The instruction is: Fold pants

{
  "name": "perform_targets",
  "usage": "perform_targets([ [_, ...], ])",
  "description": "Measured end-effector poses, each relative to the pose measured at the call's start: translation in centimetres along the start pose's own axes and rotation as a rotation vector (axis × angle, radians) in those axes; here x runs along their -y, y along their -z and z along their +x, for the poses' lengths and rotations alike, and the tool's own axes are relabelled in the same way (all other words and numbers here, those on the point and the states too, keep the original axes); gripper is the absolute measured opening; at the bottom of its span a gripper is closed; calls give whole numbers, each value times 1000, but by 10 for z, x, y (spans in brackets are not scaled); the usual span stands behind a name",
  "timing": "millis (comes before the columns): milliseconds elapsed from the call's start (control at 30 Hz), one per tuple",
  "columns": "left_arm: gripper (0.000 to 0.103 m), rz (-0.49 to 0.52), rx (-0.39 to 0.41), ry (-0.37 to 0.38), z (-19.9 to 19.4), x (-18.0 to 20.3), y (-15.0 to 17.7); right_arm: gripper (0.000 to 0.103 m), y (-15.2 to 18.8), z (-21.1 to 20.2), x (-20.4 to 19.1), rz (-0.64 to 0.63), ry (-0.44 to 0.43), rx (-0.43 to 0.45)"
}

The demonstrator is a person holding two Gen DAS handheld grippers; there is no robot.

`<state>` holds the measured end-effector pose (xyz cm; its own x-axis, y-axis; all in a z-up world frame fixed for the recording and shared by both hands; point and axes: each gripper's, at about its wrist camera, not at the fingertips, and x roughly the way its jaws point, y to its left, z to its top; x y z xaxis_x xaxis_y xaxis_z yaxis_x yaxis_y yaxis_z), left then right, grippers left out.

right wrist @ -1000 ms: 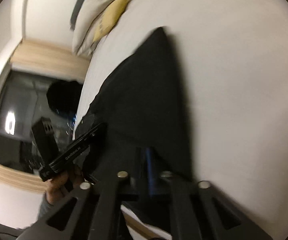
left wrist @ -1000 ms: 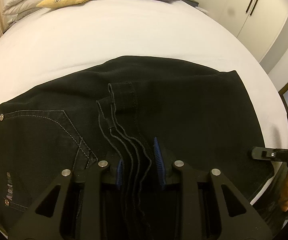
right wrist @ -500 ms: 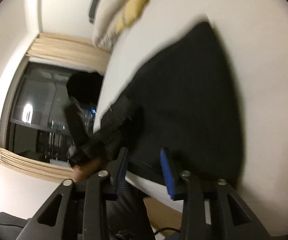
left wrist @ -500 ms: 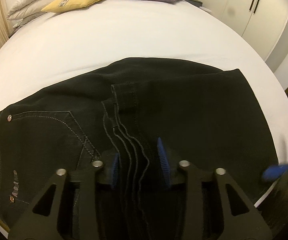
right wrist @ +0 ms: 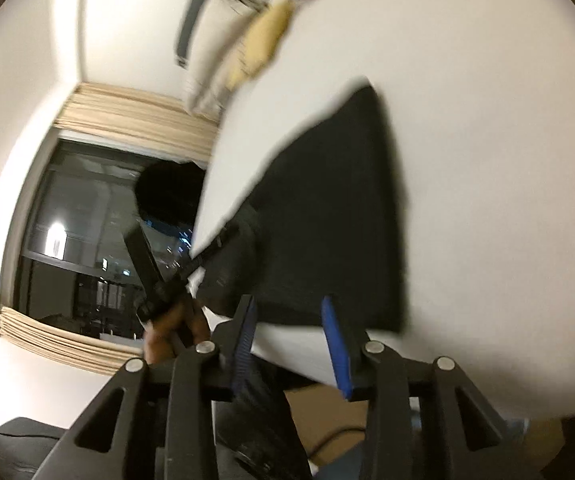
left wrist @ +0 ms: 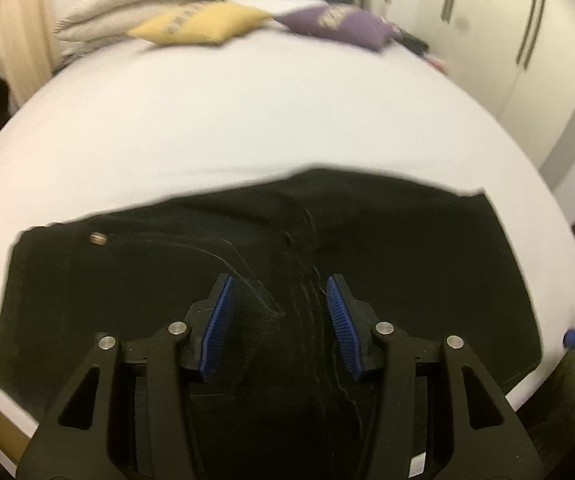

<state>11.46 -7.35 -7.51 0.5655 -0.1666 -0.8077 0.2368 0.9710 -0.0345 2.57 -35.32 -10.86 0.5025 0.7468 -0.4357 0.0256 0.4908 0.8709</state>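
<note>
The black pants (left wrist: 367,264) lie folded on the white bed (left wrist: 247,128), across the lower half of the left wrist frame, with a small metal rivet (left wrist: 98,237) near their upper left corner; the left gripper (left wrist: 279,326) stands at the bottom centre, its blue pads (left wrist: 217,326) apart at a middle width; its jaws have just been opening, and the stacked hems show in the gap, but the pads do not press them. In the right wrist frame the pants (right wrist: 327,208) fill the centre; the right gripper (right wrist: 293,344) at the bottom has also just been opening, with nothing gripped between its pads; a hand (right wrist: 171,328) holds the other tool at the lower left. A yellow cushion (left wrist: 203,26) and a purple cushion (left wrist: 339,26) sit at the top.
</note>
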Motion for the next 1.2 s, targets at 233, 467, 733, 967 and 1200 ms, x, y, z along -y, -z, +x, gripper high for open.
perform_targets([
  [233, 47, 96, 7, 222, -6, 53, 2, 40, -55, 49, -21, -9, 5, 35],
  [467, 47, 144, -83, 249, 33, 72, 60, 49, -105, 126, 3, 81, -6, -50],
  [733, 47, 133, -55, 251, 24, 59, 72, 36, -113, 114, 25, 120, 102, 10],
  [967, 47, 113, -34, 233, 19, 66, 78, 57, -39, 106, 1, 109, -55, -64],
  [1200, 47, 33, -1, 244, -6, 43, 75, 19, -1, 78, 32, 125, 54, -76],
])
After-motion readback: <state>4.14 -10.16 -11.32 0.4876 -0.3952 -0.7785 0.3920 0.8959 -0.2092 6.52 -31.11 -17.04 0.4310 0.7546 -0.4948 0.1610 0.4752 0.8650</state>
